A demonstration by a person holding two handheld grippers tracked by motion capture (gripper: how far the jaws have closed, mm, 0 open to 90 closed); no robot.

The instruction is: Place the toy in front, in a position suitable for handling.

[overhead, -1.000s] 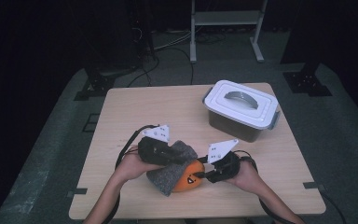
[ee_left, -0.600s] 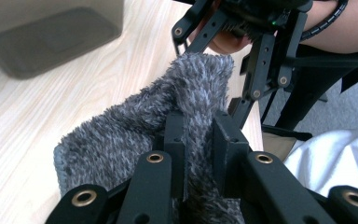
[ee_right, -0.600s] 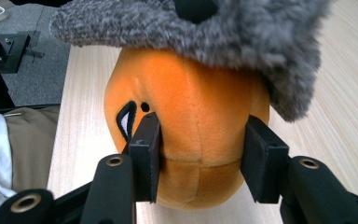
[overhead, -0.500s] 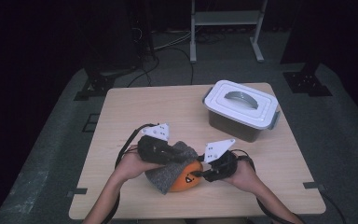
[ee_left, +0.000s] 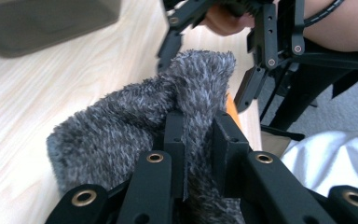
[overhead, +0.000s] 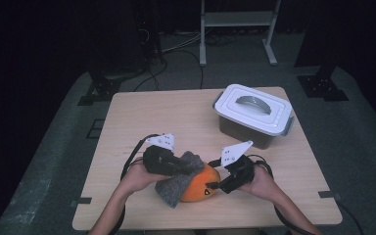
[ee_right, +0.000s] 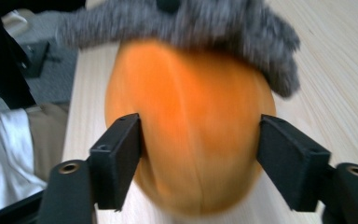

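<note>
The orange pumpkin [overhead: 199,185] is sitting on the wooden table [overhead: 176,112], near its front edge, between the two hands. A grey fuzzy cloth [overhead: 180,177] is lying draped over the pumpkin's top and left side.

The left gripper [overhead: 188,166] is pinching a fold of the cloth [ee_left: 158,126], its jaws clamped tight on it. The right gripper [overhead: 214,185] is sitting at the pumpkin's right side; its jaws have just been opening, and they are now standing wide with the pumpkin [ee_right: 186,135] between them. Left jaw is touching the rind, right jaw just beside it; no squeeze evident.

A lidded plastic box [overhead: 253,113] is standing well apart at the table's far right.
</note>
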